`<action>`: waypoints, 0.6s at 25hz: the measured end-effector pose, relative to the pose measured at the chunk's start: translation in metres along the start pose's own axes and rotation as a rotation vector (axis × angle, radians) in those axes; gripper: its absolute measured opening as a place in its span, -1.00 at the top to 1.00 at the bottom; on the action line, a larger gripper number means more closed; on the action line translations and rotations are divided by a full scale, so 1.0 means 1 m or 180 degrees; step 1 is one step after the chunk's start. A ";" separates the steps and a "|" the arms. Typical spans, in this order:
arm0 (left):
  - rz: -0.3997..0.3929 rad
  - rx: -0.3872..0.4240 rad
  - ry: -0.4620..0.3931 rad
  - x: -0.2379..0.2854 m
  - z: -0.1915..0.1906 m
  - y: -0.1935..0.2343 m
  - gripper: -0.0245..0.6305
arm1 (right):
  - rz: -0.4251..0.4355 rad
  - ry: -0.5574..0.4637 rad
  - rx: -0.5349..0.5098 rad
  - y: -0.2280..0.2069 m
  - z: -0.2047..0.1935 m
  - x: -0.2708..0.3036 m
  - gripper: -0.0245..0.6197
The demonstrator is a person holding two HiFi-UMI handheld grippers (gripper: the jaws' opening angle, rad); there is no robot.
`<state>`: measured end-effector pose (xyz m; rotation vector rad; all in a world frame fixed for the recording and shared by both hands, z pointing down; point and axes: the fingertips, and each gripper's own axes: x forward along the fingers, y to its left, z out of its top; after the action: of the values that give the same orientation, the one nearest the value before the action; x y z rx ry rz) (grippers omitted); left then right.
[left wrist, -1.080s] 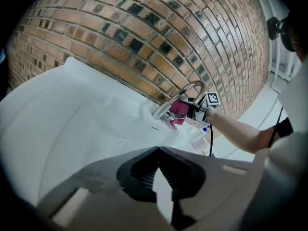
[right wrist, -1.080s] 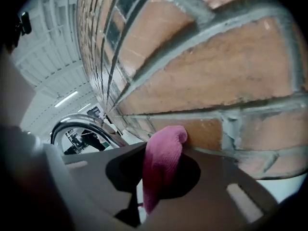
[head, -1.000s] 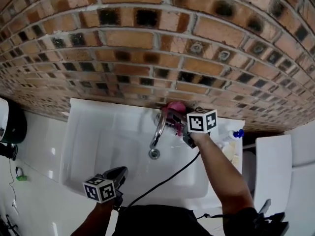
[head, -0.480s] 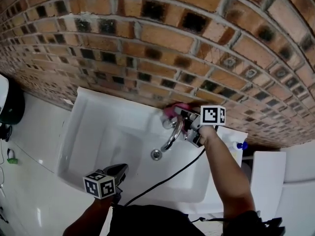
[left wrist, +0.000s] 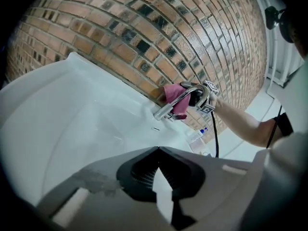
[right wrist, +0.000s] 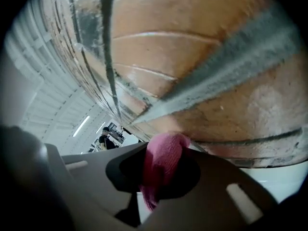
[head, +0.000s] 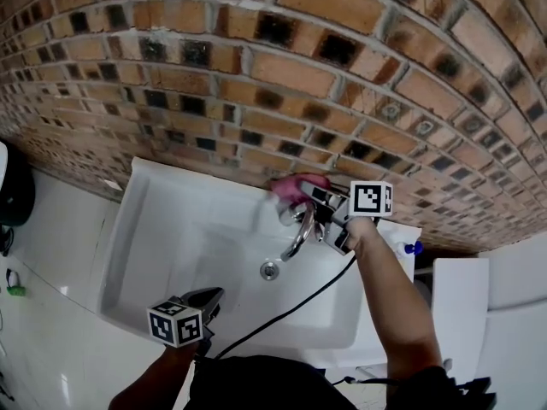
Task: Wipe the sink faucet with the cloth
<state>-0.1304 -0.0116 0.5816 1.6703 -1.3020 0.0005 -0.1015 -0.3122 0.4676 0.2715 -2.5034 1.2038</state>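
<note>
Across the whole back, a brick wall [head: 256,75] of red-brown bricks with dark-spotted faces and pale mortar. Near its foot on the right, a small bottle [head: 408,249] with a blue cap, then a white rounded fixture [head: 461,301]; at the left edge, a black rounded object [head: 13,196] and, below it, a small green thing [head: 10,290] on glossy white tiles [head: 60,254]. Far off in the right gripper view, a person [right wrist: 105,139] in dark clothes under strip lights [right wrist: 81,125].
</note>
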 end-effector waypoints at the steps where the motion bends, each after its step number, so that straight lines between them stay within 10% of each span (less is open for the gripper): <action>1: -0.0012 0.0016 0.0004 -0.001 0.000 0.000 0.91 | -0.0188 0.0019 -0.0045 -0.003 -0.001 -0.006 0.79; 7: -0.0052 0.0099 -0.0006 -0.015 -0.003 -0.002 0.91 | 0.0035 0.0018 -0.0891 0.050 -0.001 -0.007 0.79; 15: -0.0096 0.0253 -0.0021 -0.036 -0.006 -0.005 0.91 | -0.0466 0.0151 -0.2312 0.091 -0.018 -0.017 0.79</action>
<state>-0.1388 0.0188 0.5631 1.7584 -1.2965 0.0294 -0.1112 -0.2408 0.4061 0.2203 -2.6251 0.1966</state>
